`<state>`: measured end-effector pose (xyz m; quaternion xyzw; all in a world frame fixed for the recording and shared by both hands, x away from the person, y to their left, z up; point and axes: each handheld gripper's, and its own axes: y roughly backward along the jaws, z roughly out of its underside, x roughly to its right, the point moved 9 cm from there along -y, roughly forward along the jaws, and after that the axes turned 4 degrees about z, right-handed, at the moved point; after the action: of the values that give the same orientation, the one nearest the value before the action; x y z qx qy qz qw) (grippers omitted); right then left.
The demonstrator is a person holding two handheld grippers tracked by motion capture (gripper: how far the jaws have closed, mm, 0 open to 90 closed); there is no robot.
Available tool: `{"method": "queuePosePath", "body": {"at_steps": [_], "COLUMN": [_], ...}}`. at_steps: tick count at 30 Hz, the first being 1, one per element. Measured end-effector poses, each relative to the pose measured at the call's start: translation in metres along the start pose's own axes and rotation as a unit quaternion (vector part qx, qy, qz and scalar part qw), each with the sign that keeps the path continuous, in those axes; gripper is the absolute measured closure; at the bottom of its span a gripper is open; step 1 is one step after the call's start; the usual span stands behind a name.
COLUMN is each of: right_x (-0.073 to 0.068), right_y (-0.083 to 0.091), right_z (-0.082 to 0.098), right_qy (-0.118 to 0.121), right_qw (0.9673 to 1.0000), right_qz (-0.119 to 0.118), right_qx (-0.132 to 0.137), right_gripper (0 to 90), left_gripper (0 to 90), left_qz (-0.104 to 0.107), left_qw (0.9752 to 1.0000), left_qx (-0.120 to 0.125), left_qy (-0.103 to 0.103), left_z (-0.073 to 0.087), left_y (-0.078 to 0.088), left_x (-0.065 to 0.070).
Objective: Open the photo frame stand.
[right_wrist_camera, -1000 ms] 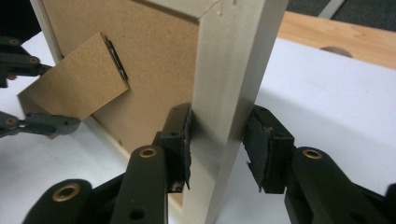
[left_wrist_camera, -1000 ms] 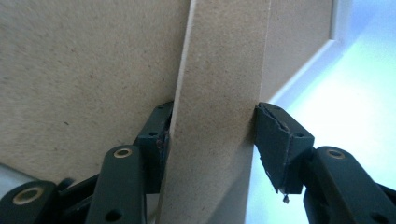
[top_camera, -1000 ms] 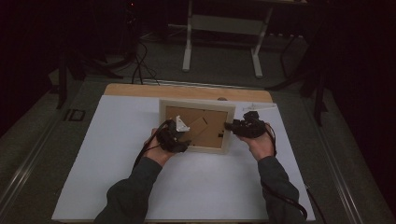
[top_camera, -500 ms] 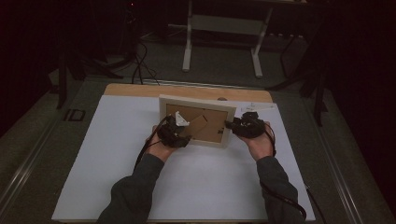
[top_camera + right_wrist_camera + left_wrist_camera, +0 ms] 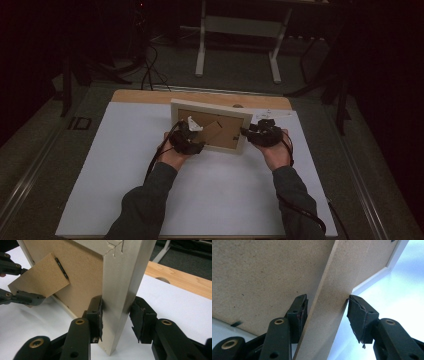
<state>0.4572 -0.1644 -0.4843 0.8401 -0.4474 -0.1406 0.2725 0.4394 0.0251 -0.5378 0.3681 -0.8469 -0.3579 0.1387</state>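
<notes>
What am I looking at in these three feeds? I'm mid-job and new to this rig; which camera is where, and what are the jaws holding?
There is no robot arm here: a person holds a two-jaw tool in each hand. The high view looks down from above the person's side of the table, which has a white top and a wooden strip at its far edge. The other two feeds come from cameras riding on each tool, looking along its black jaws.

A picture frame is propped up with its fibreboard back toward the person. The left gripper has its jaws around the frame's fold-out stand. The right gripper has its jaws either side of the frame's pale right-hand side rail.
</notes>
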Motion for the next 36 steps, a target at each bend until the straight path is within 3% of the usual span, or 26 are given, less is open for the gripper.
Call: {"method": "queuePosePath", "body": {"at_steps": [10,14,27,36], "right_x": [0.001,0.003,0.0,-0.006], "right_y": [-0.003,-0.004,-0.001,0.003], "right_z": [-0.003,-0.003,-0.001,0.002], "right_qy": [0.009,0.004,0.02,0.031], "right_qw": [0.9998,0.9998,0.9995,0.9992], "right_qz": [0.018,0.019,0.022,0.025], "right_qx": [0.005,0.008,0.008,0.007], "right_gripper": [62.9,62.9,62.9,62.9], "left_gripper": [51.3,52.8,58.7,60.7], "left_qz": [-0.003,0.0,0.005,0.057], "left_qw": [1.0,1.0,0.9999,0.9979], "left_qx": [-0.007,-0.004,-0.007,-0.005], "left_qy": [0.006,0.003,-0.009,-0.03], "left_z": [-0.007,-0.01,-0.008,-0.009], "left_y": [-0.006,-0.003,0.007,0.017], "left_x": [-0.008,-0.005,0.006,0.026]}}
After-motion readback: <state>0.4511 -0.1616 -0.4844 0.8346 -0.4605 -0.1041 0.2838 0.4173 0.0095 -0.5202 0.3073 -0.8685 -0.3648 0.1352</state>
